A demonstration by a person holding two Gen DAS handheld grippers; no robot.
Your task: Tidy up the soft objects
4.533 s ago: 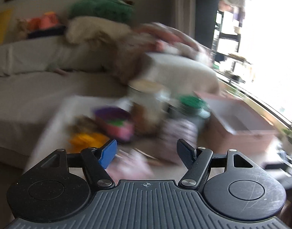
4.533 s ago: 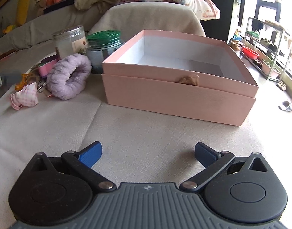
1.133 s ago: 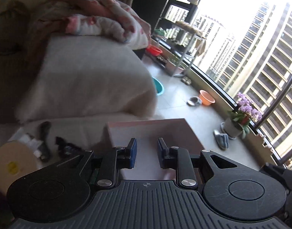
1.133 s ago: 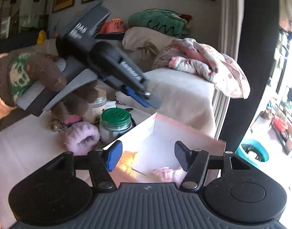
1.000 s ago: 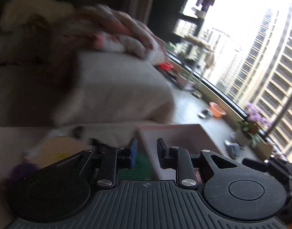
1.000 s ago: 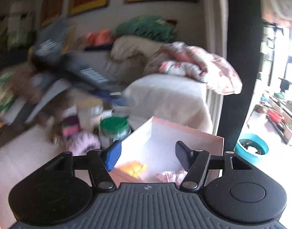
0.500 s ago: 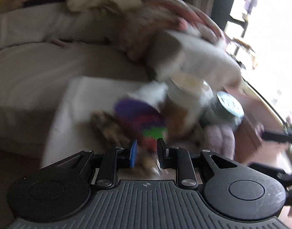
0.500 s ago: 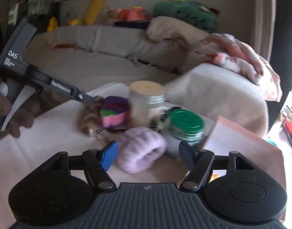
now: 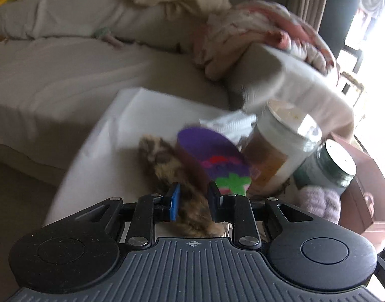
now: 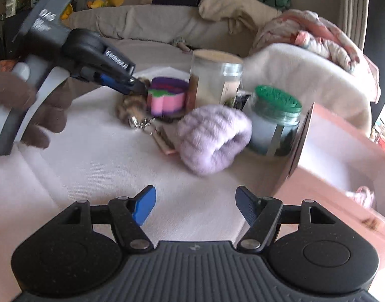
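Leopard-print fuzzy piece (image 9: 164, 161) is lying on the white counter (image 10: 91, 161), its near end sitting between the narrowly set fingers of the left tool (image 9: 192, 198); whether they are pinching it is unclear. Lilac plush ring (image 10: 212, 138) is resting beside the green-lidded jar (image 10: 275, 123) and pink box (image 10: 338, 176). Right tool (image 10: 195, 206) is hovering spread wide, holding nothing.

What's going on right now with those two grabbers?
Left gripper closing around leopard-print furry keychain, grip unconfirmed. Right gripper open, empty, facing lilac fluffy scrunchie. Pink box at right; purple container crowds the keychain.
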